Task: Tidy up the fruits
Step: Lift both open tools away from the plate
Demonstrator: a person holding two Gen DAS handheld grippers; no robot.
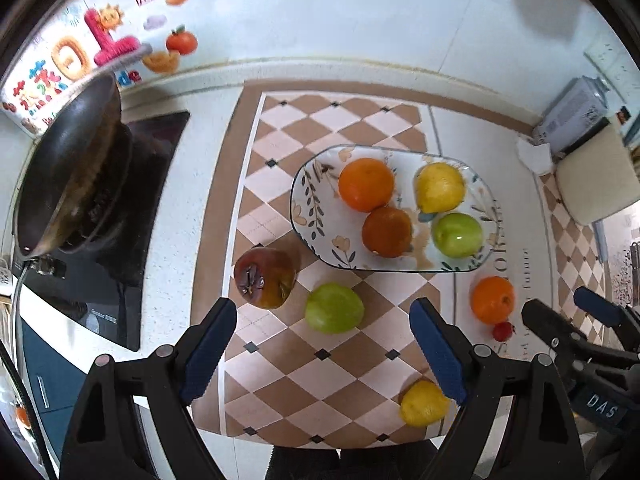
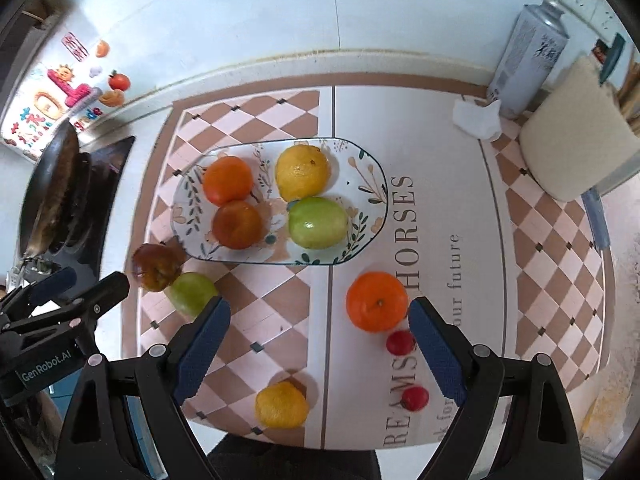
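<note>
Glazed floral plate [image 2: 372, 184] carries two oranges, one lemon, one green apple. Beside it on the mat: dark persimmon [image 2: 156, 266], green apple [image 2: 192, 294], orange [image 2: 376, 301]. Left gripper [image 1: 326, 354] and right gripper [image 2: 320, 350] hang spread, empty.

A floral oval plate [image 2: 372, 184] lies ahead of both grippers, holding two oranges [image 2: 228, 180], a yellow lemon [image 2: 302, 174] and a green apple [image 2: 318, 222]. Closer to the right gripper [image 2: 320, 354], an orange [image 2: 376, 300] and two small red fruits [image 2: 400, 342] are seen by its right finger, a lemon [image 2: 282, 404] between its fingers, and a green apple [image 2: 192, 294] touching a dark red fruit [image 2: 156, 266] beyond its left finger.
</note>
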